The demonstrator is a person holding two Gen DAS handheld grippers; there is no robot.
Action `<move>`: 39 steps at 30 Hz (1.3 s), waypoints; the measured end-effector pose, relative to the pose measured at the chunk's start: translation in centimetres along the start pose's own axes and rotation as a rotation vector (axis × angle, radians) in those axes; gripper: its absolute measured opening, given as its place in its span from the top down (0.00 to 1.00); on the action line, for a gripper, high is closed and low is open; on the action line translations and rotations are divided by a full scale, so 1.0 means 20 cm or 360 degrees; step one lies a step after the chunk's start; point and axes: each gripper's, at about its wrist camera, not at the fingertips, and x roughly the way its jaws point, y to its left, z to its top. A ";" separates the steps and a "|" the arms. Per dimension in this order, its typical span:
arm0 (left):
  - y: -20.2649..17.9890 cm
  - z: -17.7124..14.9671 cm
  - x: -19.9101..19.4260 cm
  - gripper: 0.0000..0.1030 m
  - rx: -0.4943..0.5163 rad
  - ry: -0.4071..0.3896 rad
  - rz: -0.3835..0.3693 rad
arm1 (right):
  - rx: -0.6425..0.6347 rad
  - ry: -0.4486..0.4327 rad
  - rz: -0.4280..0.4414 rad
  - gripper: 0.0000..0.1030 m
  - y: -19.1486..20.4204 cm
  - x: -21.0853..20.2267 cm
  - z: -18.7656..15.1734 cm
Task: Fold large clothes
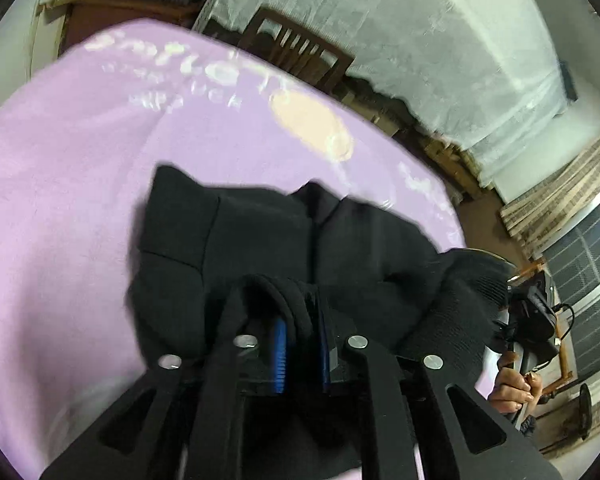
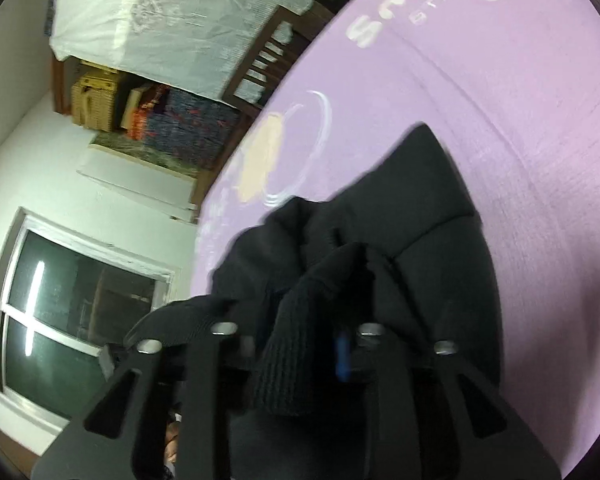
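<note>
A black garment (image 1: 280,240) lies bunched on a purple printed sheet (image 1: 80,200). In the left wrist view my left gripper (image 1: 300,320) is over its near edge. A ribbed fold hangs loosely between the blue pads (image 1: 278,356), which stand a little apart from it. The right wrist view shows the same garment (image 2: 420,216) on the sheet (image 2: 500,100). My right gripper (image 2: 300,320) has its jaws well apart, with a ribbed cuff (image 2: 292,352) draped between them and one blue pad (image 2: 342,356) showing. At the left view's right edge a hand (image 1: 512,384) holds the other gripper.
A dark wooden chair (image 1: 300,52) stands beyond the sheet's far edge, with a white lace cloth (image 1: 420,40) behind it. A window (image 2: 72,308) is in the wall beside the table. Stacked boxes and folded textiles (image 2: 160,116) sit under the white cloth.
</note>
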 end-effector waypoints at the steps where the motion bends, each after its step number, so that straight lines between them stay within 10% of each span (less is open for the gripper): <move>1: -0.01 0.00 -0.06 0.68 0.0005 -0.0042 -0.0009 | -0.0037 -0.0047 0.0059 0.37 0.04 -0.08 -0.01; 6: -0.04 -0.11 -0.31 0.56 0.0052 -0.0172 -0.0069 | -0.0200 -0.0183 0.0080 0.32 0.17 -0.35 -0.10; 16: -0.17 -0.35 -0.26 0.59 0.0414 -0.0001 0.0334 | -0.0530 -0.0100 -0.0450 0.36 0.26 -0.45 -0.34; 24: -0.19 0.01 0.01 0.59 0.0200 0.0017 0.0396 | -0.0679 -0.0035 -0.0597 0.39 0.41 -0.12 -0.24; 32: -0.06 0.14 0.31 0.60 0.0188 -0.0016 0.0530 | -0.0313 -0.0047 -0.0568 0.39 0.11 0.28 0.09; 39: 0.00 0.13 0.26 0.62 0.0102 -0.0101 0.0505 | -0.0348 -0.0226 -0.0481 0.72 0.04 0.20 0.10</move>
